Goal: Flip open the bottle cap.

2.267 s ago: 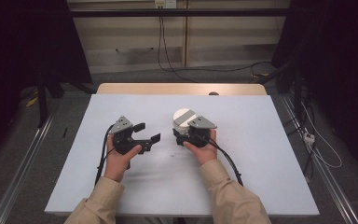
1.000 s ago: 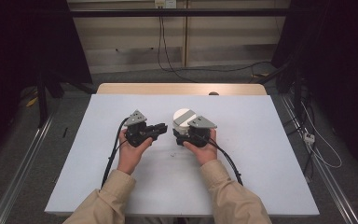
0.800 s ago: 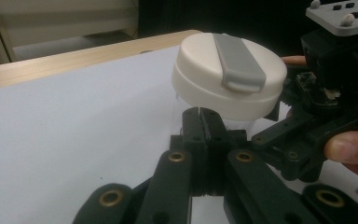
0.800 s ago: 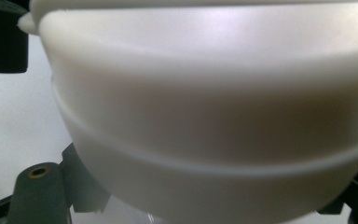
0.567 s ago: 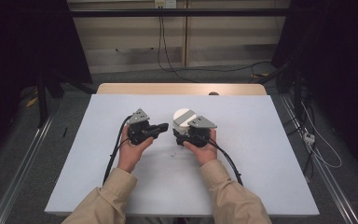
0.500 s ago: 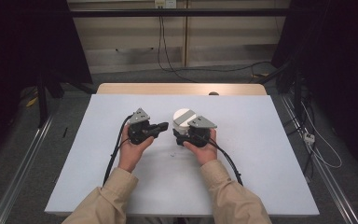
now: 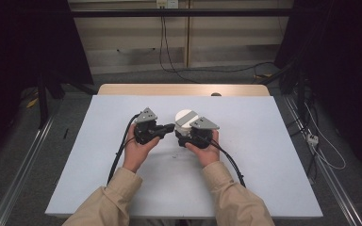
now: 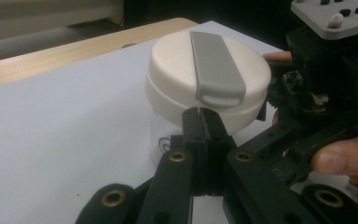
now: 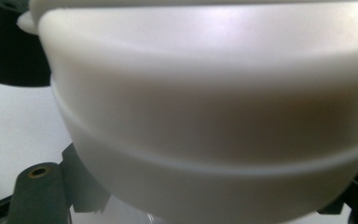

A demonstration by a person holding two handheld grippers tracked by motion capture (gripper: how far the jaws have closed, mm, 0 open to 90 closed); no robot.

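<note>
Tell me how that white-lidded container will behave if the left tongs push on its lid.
The white lid looks hard and smooth, so the shut left tongs may skid. The clear base seems narrower than the lid, so probably top-heavy. The right tongs apparently brace it.

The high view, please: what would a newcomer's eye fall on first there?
Probably the white round lid with a grey strap at the middle of the pale blue table, on a clear container. The right gripper is clamped on that container just below the lid. The left gripper, jaws shut, points at it from the left.
</note>
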